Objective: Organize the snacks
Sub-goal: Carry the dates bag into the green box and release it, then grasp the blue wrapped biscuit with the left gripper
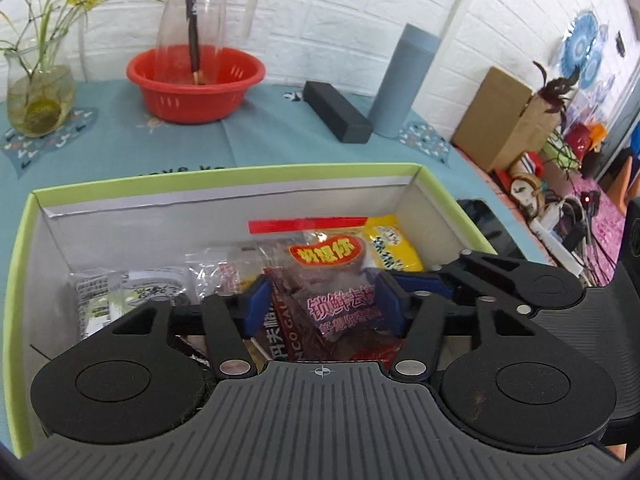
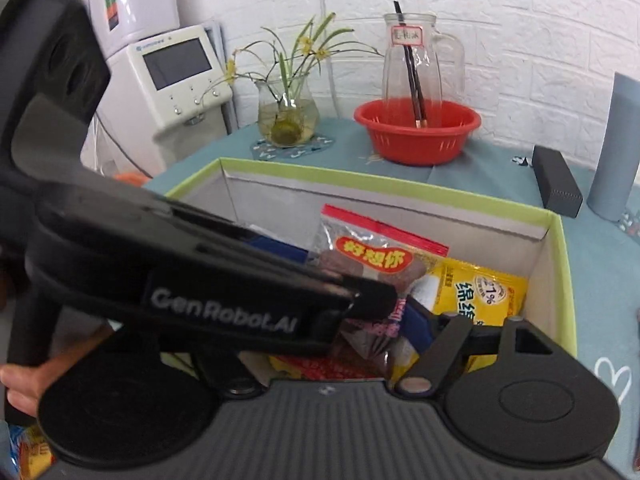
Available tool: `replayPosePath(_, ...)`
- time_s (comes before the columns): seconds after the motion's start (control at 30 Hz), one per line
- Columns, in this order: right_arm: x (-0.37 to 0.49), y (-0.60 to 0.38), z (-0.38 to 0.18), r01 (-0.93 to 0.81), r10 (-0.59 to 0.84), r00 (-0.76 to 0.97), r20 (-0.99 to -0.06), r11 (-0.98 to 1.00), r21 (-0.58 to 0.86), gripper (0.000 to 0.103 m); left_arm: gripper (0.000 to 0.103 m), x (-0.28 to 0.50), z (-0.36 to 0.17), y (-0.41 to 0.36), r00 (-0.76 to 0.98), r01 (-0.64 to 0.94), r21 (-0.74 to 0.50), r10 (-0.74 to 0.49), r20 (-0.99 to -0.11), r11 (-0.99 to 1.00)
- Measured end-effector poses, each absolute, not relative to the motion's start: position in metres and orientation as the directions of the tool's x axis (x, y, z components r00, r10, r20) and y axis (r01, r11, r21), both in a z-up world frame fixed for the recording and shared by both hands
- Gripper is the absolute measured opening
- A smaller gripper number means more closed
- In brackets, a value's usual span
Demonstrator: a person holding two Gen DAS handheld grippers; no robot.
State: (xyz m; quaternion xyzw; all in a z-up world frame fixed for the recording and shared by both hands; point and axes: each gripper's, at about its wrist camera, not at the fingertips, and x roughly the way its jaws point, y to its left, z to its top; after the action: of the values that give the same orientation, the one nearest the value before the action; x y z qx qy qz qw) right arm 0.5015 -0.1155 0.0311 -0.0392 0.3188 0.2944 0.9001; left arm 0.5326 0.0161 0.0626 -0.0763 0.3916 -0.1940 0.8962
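Sitting on the teal cloth, one green-rimmed cardboard box [image 1: 224, 172] held five or so crinkly snack packets, the clear red-topped packet [image 1: 326, 264] between the left gripper [image 1: 325, 306]'s parted blue pads, seemingly unpinched; the right gripper [image 2: 404, 320] stood open beside one yellow packet [image 2: 484, 292].

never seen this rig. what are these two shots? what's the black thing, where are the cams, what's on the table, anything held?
No robot: a person carries handheld tongs in each hand, each with a fisheye camera looking along its fingers. One shot is from the left tongs, the other from the right tongs, where the left unit crosses the view and a hand grips its handle. Both reach into a green-rimmed box of snack packets. Behind it stand a red basin holding a glass jug, a plant vase, a blue tumbler and a black case. A clear red-labelled packet sits between the left fingers; whether either pair pinches it I cannot tell.
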Motion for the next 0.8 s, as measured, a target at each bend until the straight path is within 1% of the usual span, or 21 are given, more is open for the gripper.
replayPosePath(0.03,0.497,-0.117,0.034,-0.55,0.504,0.636,-0.584,0.827,0.116,0.086,0.053,0.53,0.066,0.019,0.624,0.286,-0.298,-0.413,-0.664,0.911)
replayPosePath(0.07,0.491,-0.119,0.038,-0.544,0.507,0.65,-0.566,0.831,0.119,0.094,0.054,0.525,0.071,0.022,0.629,0.288,-0.315,-0.426,-0.65,0.904)
replayPosePath(0.17,0.465,-0.129,0.061,-0.532,0.504,0.708,-0.494,0.841,0.096,0.093,0.059,0.5,0.095,0.033,0.668,0.298,-0.334,-0.445,-0.596,0.894)
replayPosePath(0.23,0.436,-0.136,0.076,-0.523,0.493,0.748,-0.445,0.85,0.063,0.093,0.07,0.472,0.117,0.039,0.712,0.318,-0.317,-0.446,-0.543,0.894)
replayPosePath(0.3,0.402,-0.141,0.084,-0.524,0.497,0.766,-0.409,0.85,0.052,0.093,0.075,0.437,0.135,0.05,0.753,0.334,-0.296,-0.442,-0.487,0.895)
replayPosePath(0.4,0.35,-0.148,0.081,-0.537,0.52,0.763,-0.384,0.841,0.072,0.094,0.079,0.385,0.147,0.068,0.791,0.335,-0.285,-0.432,-0.432,0.898)
replayPosePath(0.5,0.309,-0.143,0.06,-0.544,0.545,0.733,-0.408,0.829,0.13,0.094,0.082,0.334,0.139,0.093,0.83,0.28,-0.297,-0.386,-0.402,0.913)
replayPosePath(0.6,0.265,-0.133,0.034,-0.559,0.583,0.689,-0.43,0.805,0.196,0.094,0.084,0.291,0.119,0.124,0.859,0.192,-0.294,-0.306,-0.411,0.936)
replayPosePath(0.7,0.234,-0.119,0.011,-0.551,0.595,0.661,-0.458,0.799,0.243,0.094,0.084,0.263,0.092,0.154,0.844,0.095,-0.331,-0.252,-0.473,0.939)
replayPosePath(0.8,0.217,-0.104,-0.004,-0.547,0.64,0.605,-0.473,0.766,0.337,0.094,0.083,0.238,0.064,0.184,0.824,0.006,-0.375,-0.217,-0.523,0.927)
